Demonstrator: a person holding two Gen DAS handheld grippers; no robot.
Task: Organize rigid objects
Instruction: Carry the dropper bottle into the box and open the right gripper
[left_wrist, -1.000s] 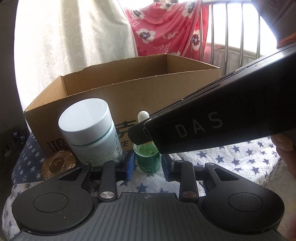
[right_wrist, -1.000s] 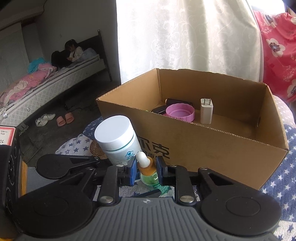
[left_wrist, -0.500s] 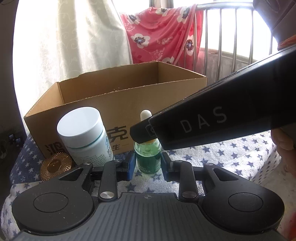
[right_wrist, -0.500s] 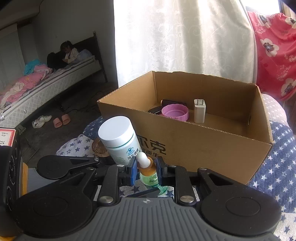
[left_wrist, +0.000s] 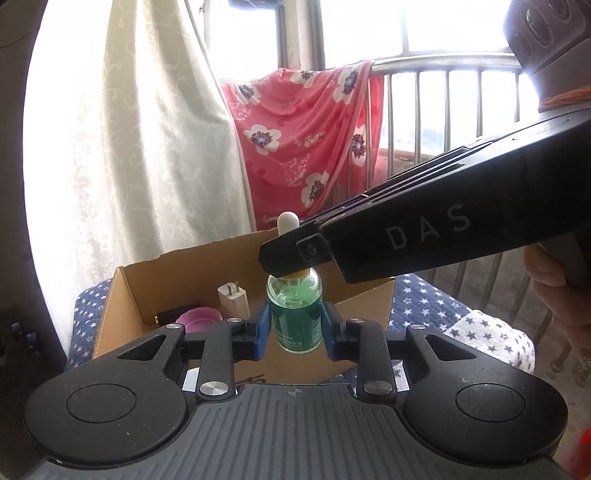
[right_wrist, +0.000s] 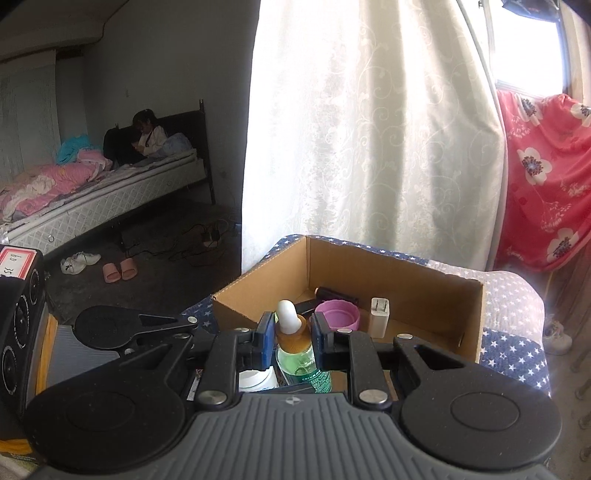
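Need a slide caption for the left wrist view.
Both grippers, left and right, hold the green dropper bottle above the open box.

The dropper bottle's (left_wrist: 294, 314) neck hides behind the right claw (right_wrist: 289, 341); a white jar (right_wrist: 256, 380) shows only partly beneath it.

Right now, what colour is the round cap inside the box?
Purple-pink; the cap shows best in the right wrist view.

Glossy clear glass dropper bottle (left_wrist: 294, 314), matt brown corrugated cardboard box (right_wrist: 436, 291), smooth plastic charger (right_wrist: 379, 322)
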